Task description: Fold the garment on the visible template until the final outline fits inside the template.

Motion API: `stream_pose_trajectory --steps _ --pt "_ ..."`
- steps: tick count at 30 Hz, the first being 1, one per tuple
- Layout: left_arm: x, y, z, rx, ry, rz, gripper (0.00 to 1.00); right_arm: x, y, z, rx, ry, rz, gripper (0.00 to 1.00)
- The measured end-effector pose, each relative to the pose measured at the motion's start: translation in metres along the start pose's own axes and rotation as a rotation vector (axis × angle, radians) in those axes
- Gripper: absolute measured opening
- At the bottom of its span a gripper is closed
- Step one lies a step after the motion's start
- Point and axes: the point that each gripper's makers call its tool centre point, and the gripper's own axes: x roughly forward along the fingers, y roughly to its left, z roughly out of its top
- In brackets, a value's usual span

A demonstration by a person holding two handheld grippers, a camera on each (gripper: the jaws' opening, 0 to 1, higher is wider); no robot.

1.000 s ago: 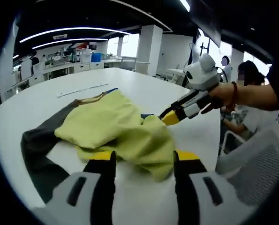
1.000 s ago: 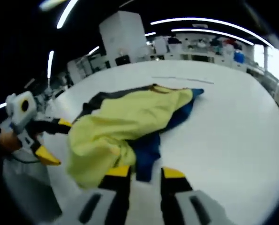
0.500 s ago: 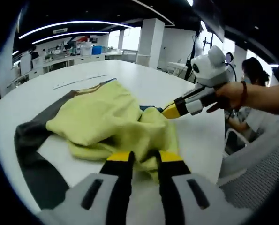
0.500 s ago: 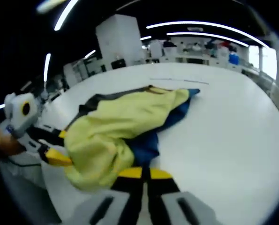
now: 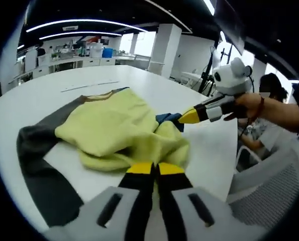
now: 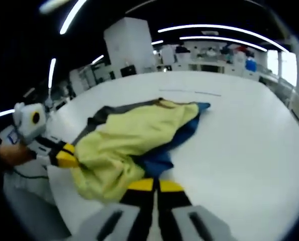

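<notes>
The crumpled yellow, dark grey and blue cloth garment (image 5: 116, 133) lies on the round white surface (image 6: 239, 140). The left gripper (image 5: 152, 169) and the right gripper (image 6: 152, 185) each have their jaws clamped together on its yellow edge nearest the person.

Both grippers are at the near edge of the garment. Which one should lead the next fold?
Probably the left gripper: its jaws look shut on the yellow near hem of the garment. The right gripper sits shut at the blue edge; its hold is unclear.
</notes>
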Motion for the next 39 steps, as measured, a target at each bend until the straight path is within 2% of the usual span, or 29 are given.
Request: stream_pose_trajectory --steps 6,16,27,33,39 --pt "-0.005 0.001 0.014 -0.031 -0.044 0.015 0.00 -0.017 -0.016 0.013 0.012 -0.024 -0.040 0.00" --pt "-0.017 0.009 0.023 -0.051 -0.074 0.033 0.00 -0.043 -0.049 0.021 0.019 -0.028 -0.122 0.00" --pt "-0.021 0.016 0.015 -0.069 -0.068 0.047 0.00 -0.072 -0.088 0.027 0.054 -0.039 -0.206 0.00" --pt "-0.022 0.017 0.014 -0.086 -0.060 0.049 0.00 -0.086 -0.122 0.026 0.083 -0.028 -0.263 0.00" --pt "-0.023 0.019 0.009 -0.110 -0.036 0.057 0.00 -0.101 -0.155 0.020 0.077 0.018 -0.332 0.00"
